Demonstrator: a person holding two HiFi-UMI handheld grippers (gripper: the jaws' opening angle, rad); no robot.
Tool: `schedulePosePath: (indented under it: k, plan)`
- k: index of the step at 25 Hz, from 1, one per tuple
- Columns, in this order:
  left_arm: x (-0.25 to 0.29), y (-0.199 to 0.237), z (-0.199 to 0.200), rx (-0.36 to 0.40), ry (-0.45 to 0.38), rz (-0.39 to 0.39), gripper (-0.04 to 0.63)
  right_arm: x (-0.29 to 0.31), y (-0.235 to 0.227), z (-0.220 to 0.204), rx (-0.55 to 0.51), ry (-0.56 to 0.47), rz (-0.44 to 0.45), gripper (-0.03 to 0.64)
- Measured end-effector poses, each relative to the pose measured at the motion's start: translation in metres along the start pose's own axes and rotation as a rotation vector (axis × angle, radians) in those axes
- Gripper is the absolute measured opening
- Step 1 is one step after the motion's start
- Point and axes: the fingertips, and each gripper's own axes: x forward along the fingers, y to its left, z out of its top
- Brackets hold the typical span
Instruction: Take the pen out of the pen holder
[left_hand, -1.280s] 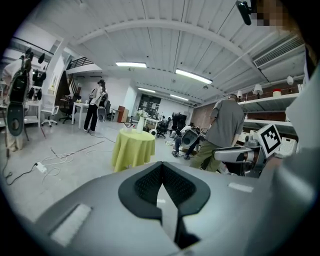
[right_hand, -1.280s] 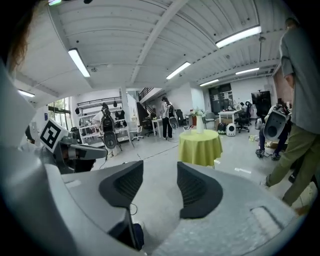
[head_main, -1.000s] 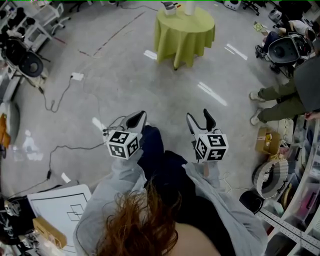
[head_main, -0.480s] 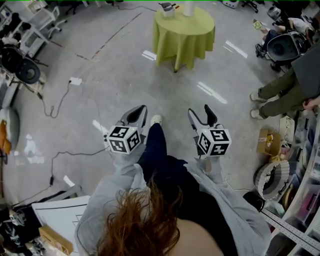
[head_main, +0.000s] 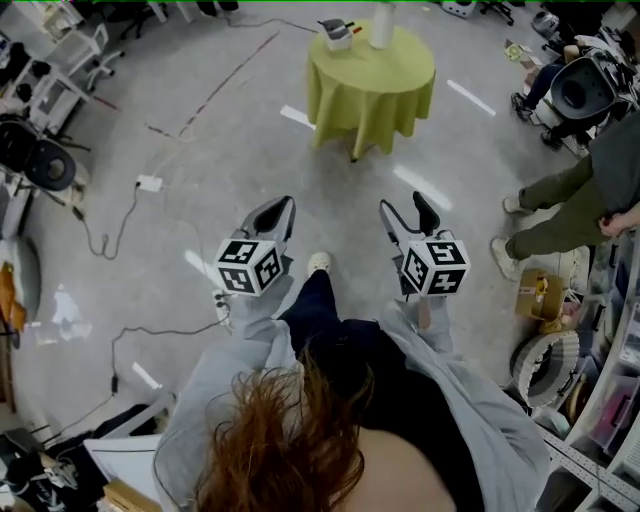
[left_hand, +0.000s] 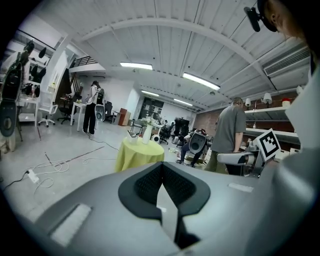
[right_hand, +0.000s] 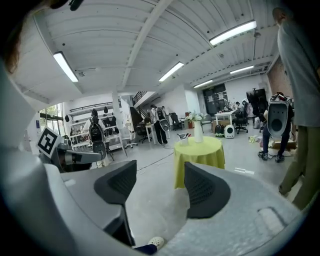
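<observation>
A round table with a yellow-green cloth (head_main: 372, 80) stands far ahead across the floor. On its top sit a small pen holder (head_main: 337, 35) and a white vase (head_main: 381, 28); pens are too small to make out. The left gripper view shows the table (left_hand: 140, 156) and pen holder (left_hand: 133, 135) in the distance, as does the right gripper view, with the table (right_hand: 199, 156) and pen holder (right_hand: 182, 138). My left gripper (head_main: 280, 207) (left_hand: 162, 172) is shut and empty. My right gripper (head_main: 404, 206) (right_hand: 160, 187) is open and empty. Both are held at waist height, far short of the table.
Cables (head_main: 110, 215) and a power strip (head_main: 150, 183) lie on the floor at left. A person in green trousers (head_main: 560, 195) stands at right beside shelves and boxes (head_main: 540, 295). Office chairs (head_main: 35, 165) line the left edge. My own shoe (head_main: 318, 263) steps forward.
The carrier has walked forward, so the table is nearer and lower in the head view. Both grippers keep their pose, the left shut and the right open.
</observation>
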Motion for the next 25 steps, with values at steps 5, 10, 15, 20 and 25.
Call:
schedulePosePath:
  k: [5, 10, 15, 20, 25]
  plan:
    - [0.028, 0.036, 0.025, 0.001, -0.010, -0.004, 0.017, 0.044, -0.007, 0.028, -0.011, -0.014, -0.016, 0.301]
    - [0.057, 0.070, 0.049, 0.000, -0.022, -0.011, 0.017, 0.085, -0.009, 0.051, -0.022, -0.014, -0.019, 0.301]
    - [0.083, 0.098, 0.066, 0.008, -0.018, -0.020, 0.018, 0.124, -0.015, 0.065, -0.022, -0.014, -0.023, 0.301]
    - [0.096, 0.121, 0.078, 0.013, -0.017, -0.028, 0.017, 0.154, -0.009, 0.075, -0.023, -0.017, -0.018, 0.301]
    - [0.093, 0.135, 0.067, -0.012, 0.010, -0.028, 0.017, 0.167, 0.004, 0.062, 0.022, 0.008, 0.001, 0.301]
